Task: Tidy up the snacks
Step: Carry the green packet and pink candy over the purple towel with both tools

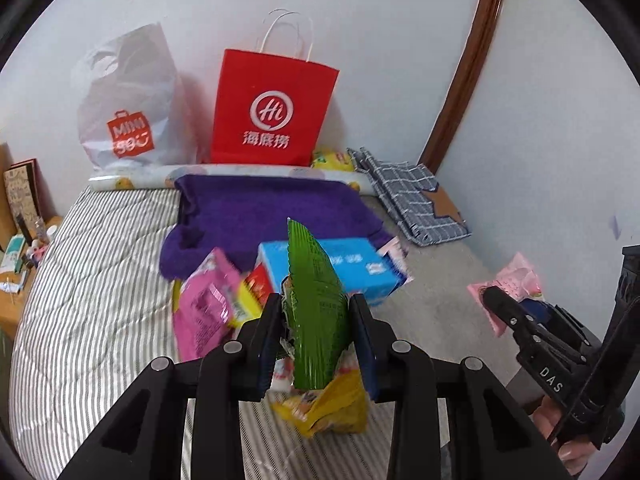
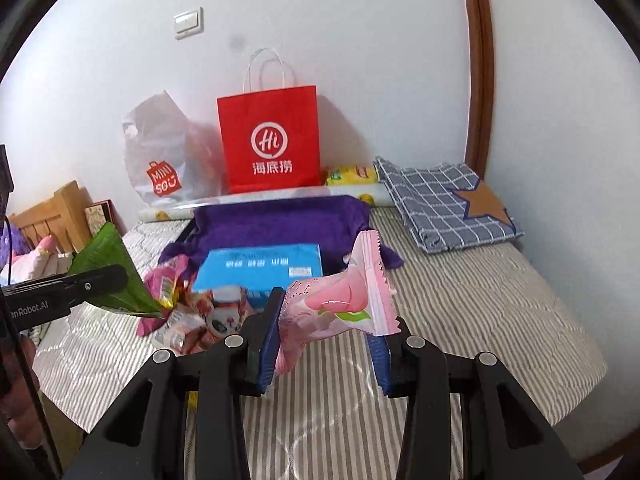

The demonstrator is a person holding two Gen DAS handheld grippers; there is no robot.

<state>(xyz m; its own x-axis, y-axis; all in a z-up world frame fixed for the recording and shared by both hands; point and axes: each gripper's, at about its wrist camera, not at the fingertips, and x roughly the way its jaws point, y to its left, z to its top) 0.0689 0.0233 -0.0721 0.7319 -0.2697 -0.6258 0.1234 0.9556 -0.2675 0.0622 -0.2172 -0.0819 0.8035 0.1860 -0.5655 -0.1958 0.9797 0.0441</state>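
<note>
My left gripper (image 1: 316, 308) is shut on a green snack packet (image 1: 316, 304), held upright above the striped bed; the same packet (image 2: 110, 276) shows at the left of the right wrist view. My right gripper (image 2: 330, 316) is shut on a pink peach snack packet (image 2: 340, 300), also seen as the pink packet (image 1: 512, 284) at the right of the left wrist view. Below lie a pink bag (image 1: 204, 300), a yellow bag (image 1: 328, 408), a blue box (image 2: 262, 266) and several small wrappers (image 2: 200, 316). A red paper bag (image 2: 272, 140) stands against the wall.
A white plastic bag (image 2: 160, 152) leans left of the red bag. A purple towel (image 2: 280, 220) lies behind the blue box. A folded checked cloth (image 2: 444, 204) with a star sits at the back right. A yellow pack (image 2: 352, 174) lies by the wall. A wooden headboard (image 2: 48, 216) stands left.
</note>
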